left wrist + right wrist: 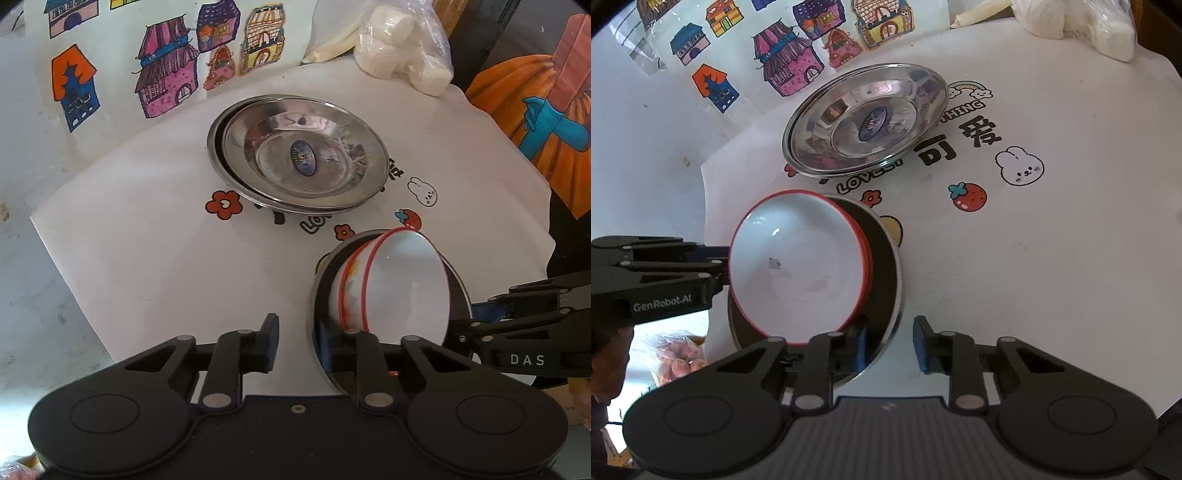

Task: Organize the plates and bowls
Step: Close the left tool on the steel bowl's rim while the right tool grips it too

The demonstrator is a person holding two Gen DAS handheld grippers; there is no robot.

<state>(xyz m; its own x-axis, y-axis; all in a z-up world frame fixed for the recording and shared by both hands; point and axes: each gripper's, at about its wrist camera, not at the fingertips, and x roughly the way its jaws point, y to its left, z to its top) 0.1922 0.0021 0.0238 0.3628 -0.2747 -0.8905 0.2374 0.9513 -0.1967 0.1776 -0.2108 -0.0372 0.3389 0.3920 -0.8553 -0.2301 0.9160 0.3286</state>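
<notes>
Currently, the large stainless-steel bowl stands on the near part of the tabletop, which is covered with a white sheet printed with flowers, a strawberry and a rabbit. Two nested white ceramic bowls with red rims lie inside it, tipped well off upright so that their mouths face the right side. The left gripper straddles the left rim of the steel bowl: its right pad is inside the wall and its left finger is outside. The jaws are narrow but not pinched, since a strip of white sheet shows between the outer finger and the rim. The right gripper straddles the opposite rim in the same way, with one finger inside and one outside and a small gap showing beside the metal. The jaws are likewise not pressed together. A stack of two shallow stainless-steel plates, the top one carrying a blue oval sticker, sits farther back, well apart from the bowls. A sheet of coloured house drawings lies at the far left. A clear plastic bag of white lumps lies at the far right.
</notes>
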